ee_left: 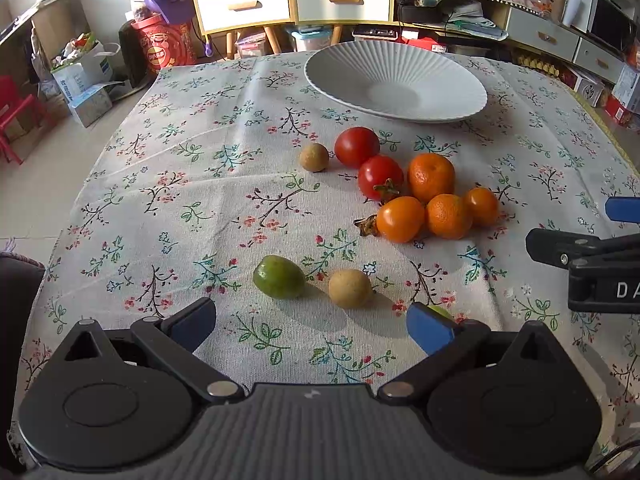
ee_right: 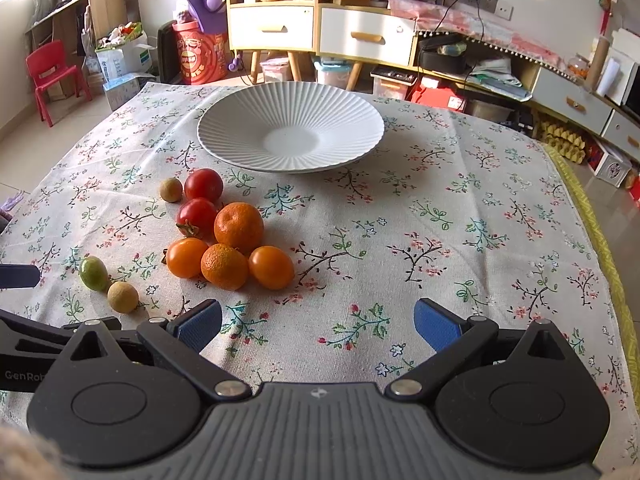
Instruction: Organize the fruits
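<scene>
Both hand-held grippers are held wide open and empty over the tabletop (ee_right: 460, 208): left hand-held gripper (ee_left: 312, 322), right hand-held gripper (ee_right: 318, 324). Just ahead of the left one, a green fruit (ee_left: 279, 277) and a tan fruit (ee_left: 350, 288) are seen side by side. Farther on, the clustered tomatoes and oranges (ee_left: 416, 190) are found, with the white ribbed plate (ee_right: 224, 136) beyond, unobstructed.

On my right gripper (ee_left: 600, 276), the left wrist view shows only the letters "DA". My left gripper (ee_right: 24, 360) reads "GenRob", cut off.
</scene>
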`<state>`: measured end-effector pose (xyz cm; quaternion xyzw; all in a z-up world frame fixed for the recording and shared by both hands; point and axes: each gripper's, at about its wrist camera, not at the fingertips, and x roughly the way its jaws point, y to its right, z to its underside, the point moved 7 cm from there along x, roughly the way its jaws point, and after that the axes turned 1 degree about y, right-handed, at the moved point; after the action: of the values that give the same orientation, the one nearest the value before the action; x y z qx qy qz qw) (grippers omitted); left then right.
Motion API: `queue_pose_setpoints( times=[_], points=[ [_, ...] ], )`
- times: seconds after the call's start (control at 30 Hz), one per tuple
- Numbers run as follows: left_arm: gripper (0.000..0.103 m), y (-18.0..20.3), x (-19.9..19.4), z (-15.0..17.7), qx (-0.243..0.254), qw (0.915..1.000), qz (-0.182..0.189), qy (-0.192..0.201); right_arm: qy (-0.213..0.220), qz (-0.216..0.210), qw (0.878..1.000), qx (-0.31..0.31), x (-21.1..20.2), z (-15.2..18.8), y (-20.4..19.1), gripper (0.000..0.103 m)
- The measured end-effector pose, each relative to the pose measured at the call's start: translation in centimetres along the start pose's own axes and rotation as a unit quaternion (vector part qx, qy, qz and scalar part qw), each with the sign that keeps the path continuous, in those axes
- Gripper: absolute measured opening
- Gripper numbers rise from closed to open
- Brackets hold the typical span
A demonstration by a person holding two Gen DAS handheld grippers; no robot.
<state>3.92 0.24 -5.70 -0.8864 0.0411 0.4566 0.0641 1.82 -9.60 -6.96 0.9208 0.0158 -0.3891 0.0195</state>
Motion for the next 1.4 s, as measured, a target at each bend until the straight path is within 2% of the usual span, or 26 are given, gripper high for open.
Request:
queue_pose_setpoints(
  times=[0.2, 0.4, 0.63, 0.73, 0.8, 0.97, 1.13, 1.3, 1.4],
  points=[
    [0.103, -0.3, 0.1, 0.1, -0.003, 1.0000, 0.008, 0.001, 0.001, 0.000, 1.000, 0.002, 0.2, 0.0, 0.1, 0.102],
    [0.103, -1.0, 0.4, 0.2, -0.014, 0.9991, 0.039, 0.010, 0.007, -0.007, 1.000, 0.002, 0.6, 0.1, 0.3, 0.102],
    [0.102, -1.7, 1.1, 0.7, -0.030, 0.9963, 0.080, 0.013, 0.000, -0.051, 0.999, 0.006, 1.5, 0.6, 0.3, 0.102],
    [0.095, -1.8, 1.4, 0.8, -0.038, 0.9941, 0.100, 0.014, -0.007, -0.073, 0.997, 0.019, 2.1, 0.8, 0.4, 0.095],
    [0.085, -1.9, 1.6, 0.8, -0.044, 0.9931, 0.108, 0.016, -0.007, -0.078, 0.997, 0.027, 2.4, 0.8, 0.6, 0.086],
    [0.069, -2.2, 1.6, 1.0, -0.066, 0.9879, 0.140, 0.017, 0.005, -0.108, 0.993, 0.035, 2.7, 0.6, 0.4, 0.073],
    [0.052, -1.6, 1.6, 1.0, -0.072, 0.9823, 0.172, 0.019, 0.017, -0.119, 0.992, 0.028, 2.9, 0.5, 0.3, 0.060],
    [0.037, -1.2, 2.2, 1.0, -0.074, 0.9807, 0.179, 0.025, 0.023, -0.113, 0.993, 0.018, 3.5, 0.4, 0.3, 0.051],
    [0.032, -1.2, 2.3, 0.9, -0.074, 0.9804, 0.180, 0.032, 0.027, -0.119, 0.992, 0.014, 3.8, 0.1, 0.2, 0.048]
  ],
)
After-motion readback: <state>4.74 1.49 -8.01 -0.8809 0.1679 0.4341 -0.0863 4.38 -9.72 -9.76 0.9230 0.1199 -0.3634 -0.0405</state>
